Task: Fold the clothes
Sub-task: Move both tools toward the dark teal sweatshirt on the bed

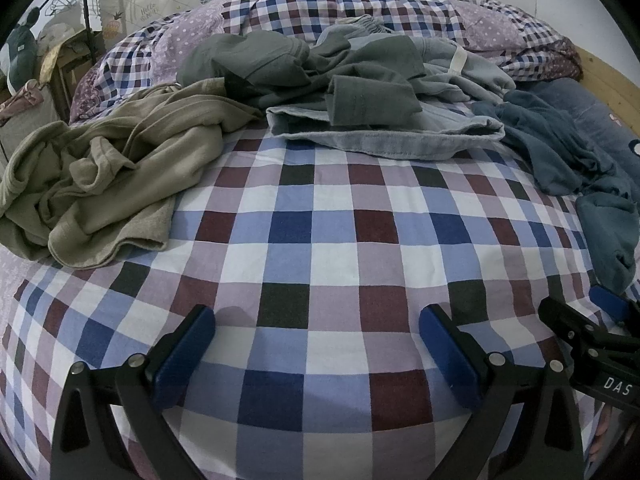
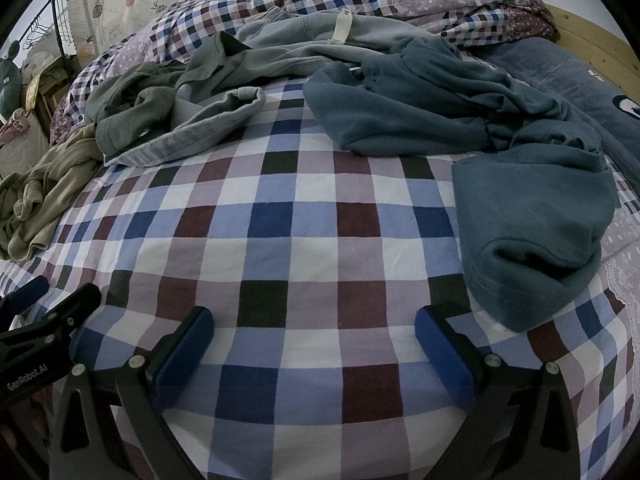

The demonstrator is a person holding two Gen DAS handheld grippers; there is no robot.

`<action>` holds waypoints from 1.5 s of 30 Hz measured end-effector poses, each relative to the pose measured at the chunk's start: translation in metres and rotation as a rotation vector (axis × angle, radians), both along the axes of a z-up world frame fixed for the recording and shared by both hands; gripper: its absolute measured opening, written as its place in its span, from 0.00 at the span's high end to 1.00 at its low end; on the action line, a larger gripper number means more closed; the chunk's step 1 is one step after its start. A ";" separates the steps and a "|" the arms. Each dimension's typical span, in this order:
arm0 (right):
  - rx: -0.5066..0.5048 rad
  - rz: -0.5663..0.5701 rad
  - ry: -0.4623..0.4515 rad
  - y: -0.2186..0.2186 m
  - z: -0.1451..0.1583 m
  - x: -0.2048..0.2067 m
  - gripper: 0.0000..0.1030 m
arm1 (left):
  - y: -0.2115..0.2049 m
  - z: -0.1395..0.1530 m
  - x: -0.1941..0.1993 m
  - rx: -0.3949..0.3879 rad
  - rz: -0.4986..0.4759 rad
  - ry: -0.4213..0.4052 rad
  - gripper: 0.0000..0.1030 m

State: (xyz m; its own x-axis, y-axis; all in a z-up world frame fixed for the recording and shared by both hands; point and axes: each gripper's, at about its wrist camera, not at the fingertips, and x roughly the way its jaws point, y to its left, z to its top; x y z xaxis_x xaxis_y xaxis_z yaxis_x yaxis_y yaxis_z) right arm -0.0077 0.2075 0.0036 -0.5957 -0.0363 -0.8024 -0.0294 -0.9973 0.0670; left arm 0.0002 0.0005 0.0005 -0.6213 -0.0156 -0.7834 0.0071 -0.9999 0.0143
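I am counting four loose garments lying on the checked bedsheet (image 1: 320, 240): one beige garment (image 1: 104, 184), one dark green garment (image 1: 280, 68), one pale grey-blue garment (image 1: 380, 132) and one teal garment (image 2: 520, 200). I am seeing one bunched checked duvet (image 1: 320, 4) lying behind them and one dark blue pillow (image 2: 580, 88) sitting at the right. I am also counting two grippers hovering over the sheet, one left gripper (image 1: 318, 352) and one right gripper (image 2: 314, 350), each showing two blue pads spread wide with nothing between them.
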 end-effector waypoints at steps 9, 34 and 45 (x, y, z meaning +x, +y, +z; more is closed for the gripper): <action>0.000 0.000 0.000 0.000 0.000 0.000 0.00 | -0.001 -0.001 -0.001 0.013 0.001 -0.007 0.00; -0.318 -0.036 0.029 0.046 0.019 0.011 0.00 | -0.007 0.039 0.019 0.128 0.009 0.152 0.00; -0.327 -0.120 0.067 0.105 0.035 0.020 0.00 | 0.011 0.061 0.025 0.266 -0.068 0.235 0.00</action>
